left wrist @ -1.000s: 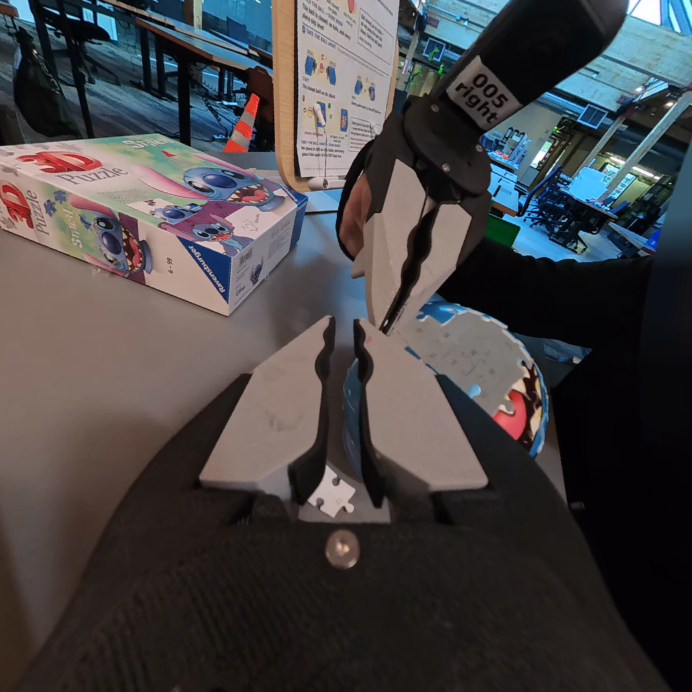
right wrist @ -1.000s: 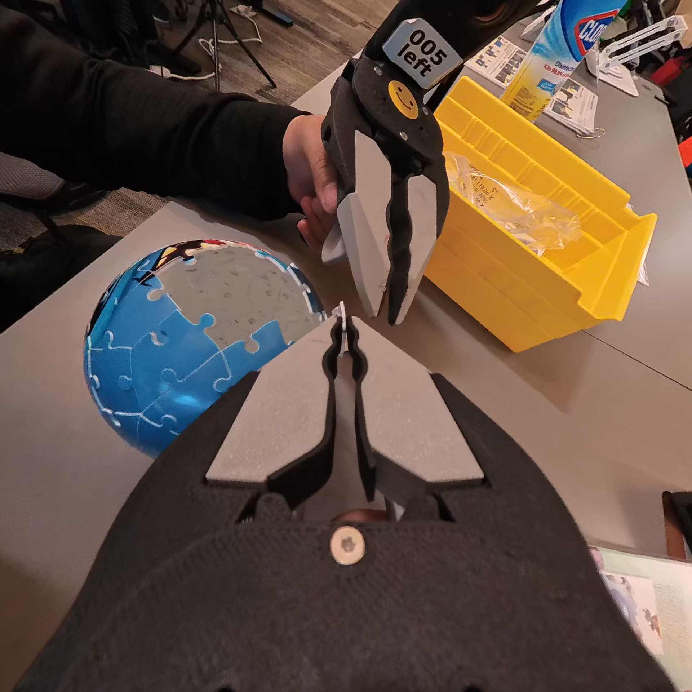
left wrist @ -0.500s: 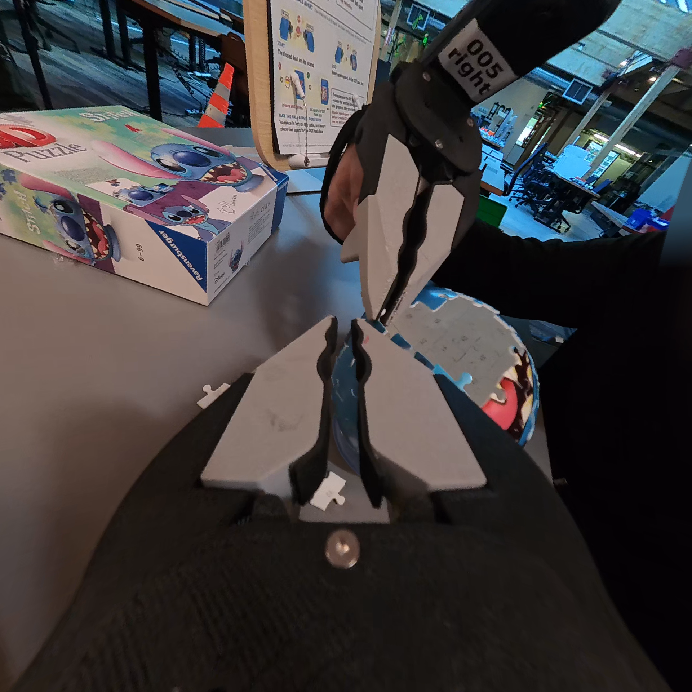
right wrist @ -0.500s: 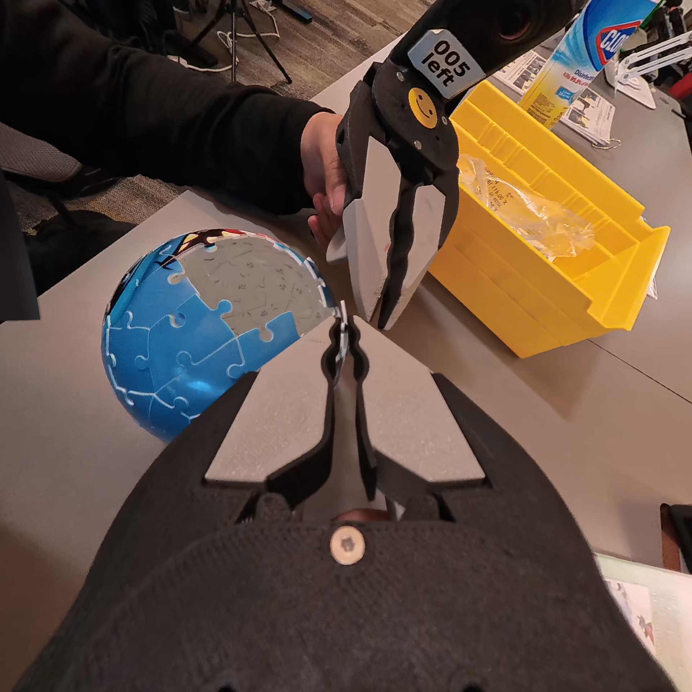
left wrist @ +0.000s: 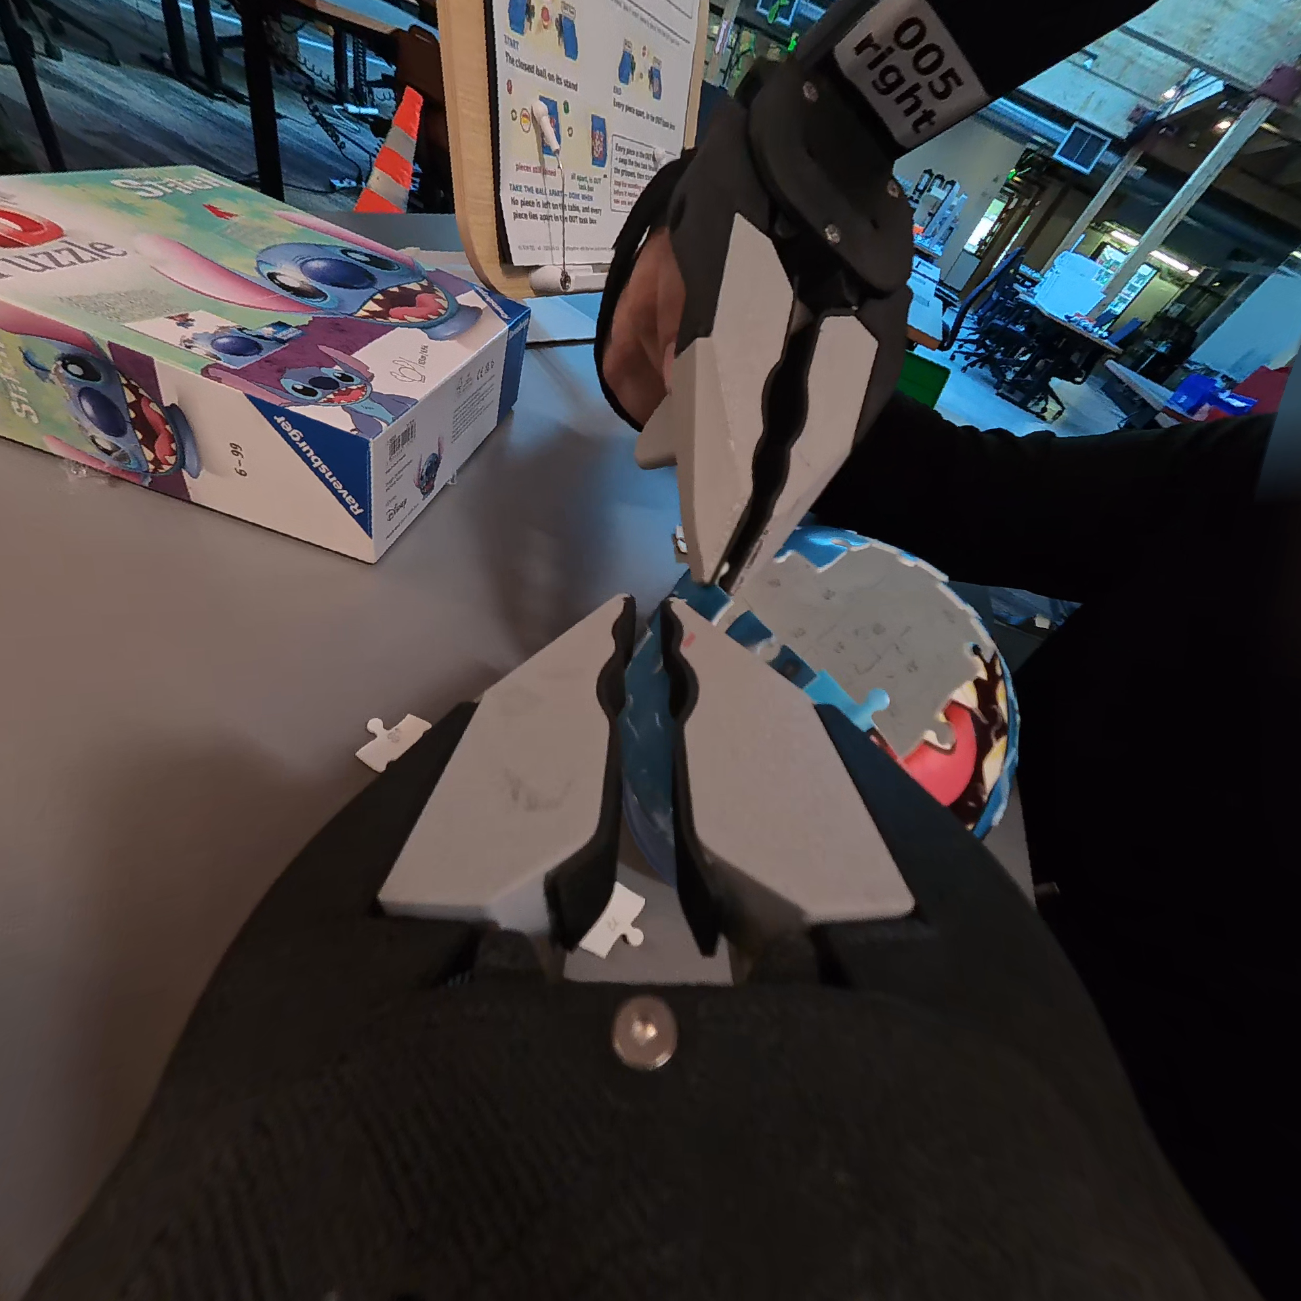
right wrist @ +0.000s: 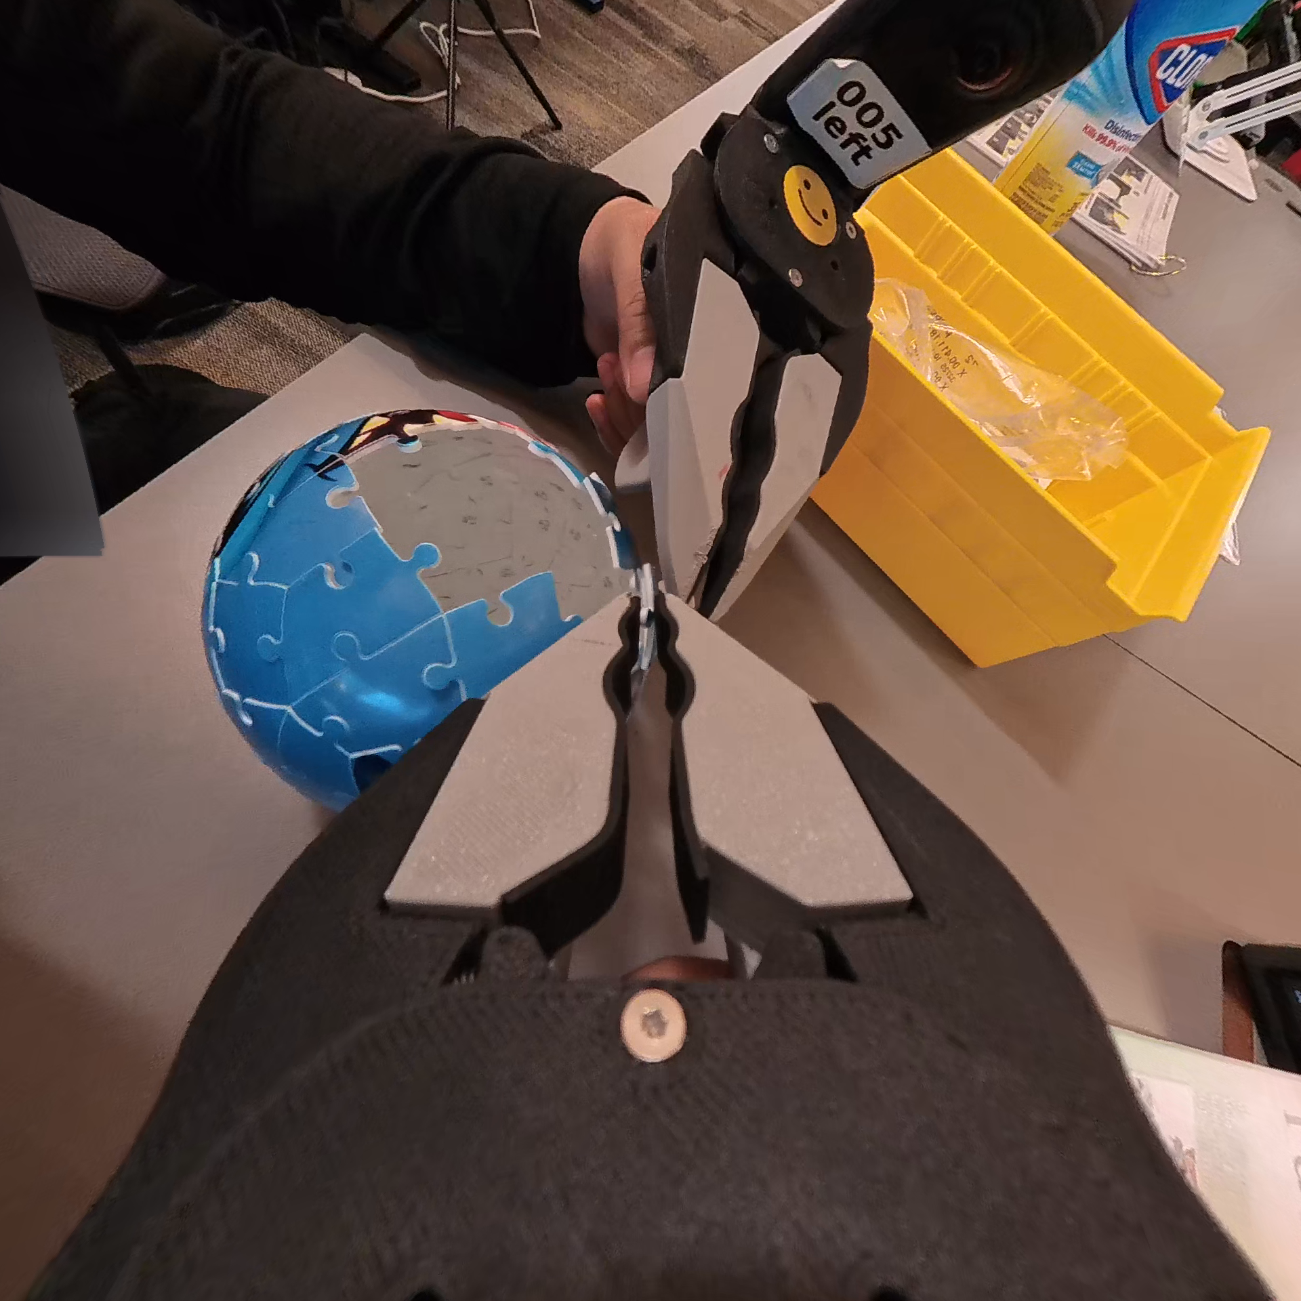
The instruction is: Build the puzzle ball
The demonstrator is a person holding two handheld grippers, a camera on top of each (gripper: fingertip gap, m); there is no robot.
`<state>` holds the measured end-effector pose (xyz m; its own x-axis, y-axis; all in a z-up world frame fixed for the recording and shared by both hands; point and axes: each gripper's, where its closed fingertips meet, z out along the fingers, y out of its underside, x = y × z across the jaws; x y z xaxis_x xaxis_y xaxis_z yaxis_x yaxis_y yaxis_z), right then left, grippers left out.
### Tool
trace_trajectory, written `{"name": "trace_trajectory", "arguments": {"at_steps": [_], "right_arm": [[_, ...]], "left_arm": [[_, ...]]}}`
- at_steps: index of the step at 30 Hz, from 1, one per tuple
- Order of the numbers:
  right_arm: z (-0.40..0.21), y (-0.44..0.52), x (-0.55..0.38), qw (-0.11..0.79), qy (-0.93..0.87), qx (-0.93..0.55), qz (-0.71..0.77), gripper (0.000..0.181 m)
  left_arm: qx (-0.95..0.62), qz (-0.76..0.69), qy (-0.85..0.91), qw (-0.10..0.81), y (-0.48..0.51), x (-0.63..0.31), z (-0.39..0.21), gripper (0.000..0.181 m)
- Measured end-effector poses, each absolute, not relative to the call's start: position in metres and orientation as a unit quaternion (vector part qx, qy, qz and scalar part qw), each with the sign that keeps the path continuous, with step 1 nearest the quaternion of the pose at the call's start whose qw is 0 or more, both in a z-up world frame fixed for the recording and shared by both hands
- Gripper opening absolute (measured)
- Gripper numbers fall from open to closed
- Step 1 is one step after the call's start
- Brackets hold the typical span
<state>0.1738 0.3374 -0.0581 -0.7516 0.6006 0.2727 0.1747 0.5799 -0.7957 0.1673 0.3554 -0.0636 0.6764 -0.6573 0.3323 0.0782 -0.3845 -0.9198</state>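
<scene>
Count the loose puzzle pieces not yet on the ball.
3 visible: one on the table left of the left gripper, at; one under that gripper; one pinched in the right gripper, at. Others may be hidden.

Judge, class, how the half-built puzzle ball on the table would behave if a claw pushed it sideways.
The puzzle ball would probably roll, since it rests on its rounded side on the flat table. It is likely light, being a hollow shell. Its open rim may flex or shed pieces, because a gap is still unfilled.

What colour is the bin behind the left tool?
Bright yellow. The bin shows best in the right wrist view, behind the left tool, holding a clear plastic bag.
</scene>
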Motion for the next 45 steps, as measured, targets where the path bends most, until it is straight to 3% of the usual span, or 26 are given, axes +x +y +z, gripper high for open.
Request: {"name": "trace_trajectory", "arguments": {"at_steps": [45], "right_arm": [[-0.056,0.339,0.165,0.248,-0.822,-0.303,0.414,0.0]], "left_arm": [[-0.763,-0.335,0.174,0.525,0.36,0.155,-0.067,0.004]]}}
